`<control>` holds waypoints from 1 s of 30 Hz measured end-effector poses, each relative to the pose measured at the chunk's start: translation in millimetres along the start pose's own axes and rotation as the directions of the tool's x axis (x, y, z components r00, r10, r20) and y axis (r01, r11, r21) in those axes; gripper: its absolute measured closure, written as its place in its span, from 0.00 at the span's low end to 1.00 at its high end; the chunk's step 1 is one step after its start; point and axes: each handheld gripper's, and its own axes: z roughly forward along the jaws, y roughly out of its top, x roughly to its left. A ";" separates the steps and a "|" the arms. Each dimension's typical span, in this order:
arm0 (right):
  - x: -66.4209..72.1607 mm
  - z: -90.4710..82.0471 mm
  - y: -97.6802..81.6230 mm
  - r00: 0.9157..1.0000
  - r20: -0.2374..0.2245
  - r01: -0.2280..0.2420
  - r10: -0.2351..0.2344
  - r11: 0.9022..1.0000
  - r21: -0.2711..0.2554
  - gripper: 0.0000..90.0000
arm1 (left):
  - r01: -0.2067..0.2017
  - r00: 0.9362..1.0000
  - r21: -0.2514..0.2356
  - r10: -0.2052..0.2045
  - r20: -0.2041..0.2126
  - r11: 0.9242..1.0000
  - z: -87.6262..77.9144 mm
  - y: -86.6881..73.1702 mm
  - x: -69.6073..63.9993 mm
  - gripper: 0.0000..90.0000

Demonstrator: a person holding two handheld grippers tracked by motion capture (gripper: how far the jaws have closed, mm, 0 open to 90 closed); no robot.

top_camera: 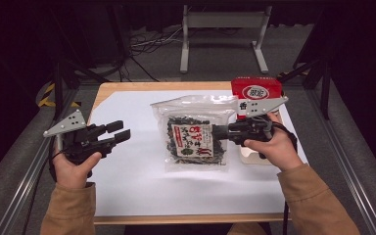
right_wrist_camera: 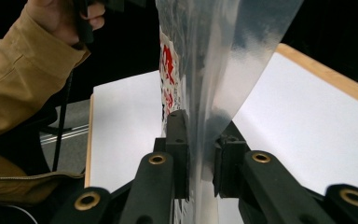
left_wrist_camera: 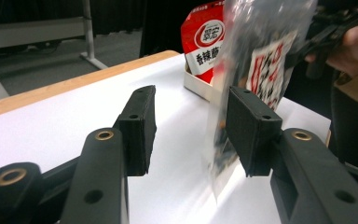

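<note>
I am looking down on a wooden table (top_camera: 127, 86) covered by a white sheet (top_camera: 137, 181). A person in tan sleeves holds a two-jaw gripper in each hand.

The right gripper (top_camera: 221, 131) is clamped on the right edge of a clear plastic bag (top_camera: 196, 134), which holds dark dried bits and carries a white label with red lettering. In the right gripper view, its two black jaws press together on the clear film (right_wrist_camera: 214, 93), and the bag rises straight up between them, hanging on edge above the sheet. In the high view the bag sits near the middle of the sheet, between the two grippers.

The left gripper (top_camera: 120, 131) is over the left part of the sheet, well apart from the bag in the high view. Its jaws stand apart, with nothing pressed between them. In the left gripper view the two pads (left_wrist_camera: 140, 126) are spread, and the bag (left_wrist_camera: 261, 60) hangs farther off, partly behind the right-hand pad; it is blurred there.

Behind the bag, near the far right corner of the sheet, a red and white packet (top_camera: 255, 93) stands in a shallow pale tray (left_wrist_camera: 200, 86). The right hand (top_camera: 274, 147) is just in front of it.
</note>
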 end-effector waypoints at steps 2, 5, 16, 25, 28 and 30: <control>0.2 -8.8 1.1 1.000 0.023 -0.005 0.005 1.000 -0.011 0.88 | 0.003 1.000 0.000 -0.003 0.000 1.000 0.7 -0.8 0.8 0.59; 0.4 -25.1 3.7 0.998 0.064 -0.008 0.011 0.999 -0.033 0.88 | 0.010 1.000 0.006 -0.010 -0.002 1.000 2.7 -3.3 3.7 0.59; -0.1 -77.6 9.6 0.981 0.192 -0.018 0.037 0.995 -0.100 0.88 | 0.030 1.000 0.026 -0.030 -0.008 0.999 8.5 -8.5 9.4 0.58; -2.7 -112.4 10.0 0.953 0.295 -0.025 0.068 0.989 -0.146 0.88 | 0.043 0.999 0.034 -0.043 -0.007 0.998 10.5 -11.2 12.1 0.58; -4.0 -123.0 9.1 0.940 0.331 -0.028 0.079 0.987 -0.156 0.88 | 0.045 0.999 0.035 -0.045 -0.006 0.998 10.5 -11.3 12.5 0.58; -4.8 -129.4 7.9 0.931 0.355 -0.028 0.084 0.987 -0.160 0.88 | 0.043 0.999 0.035 -0.043 -0.006 0.998 10.5 -11.5 13.0 0.58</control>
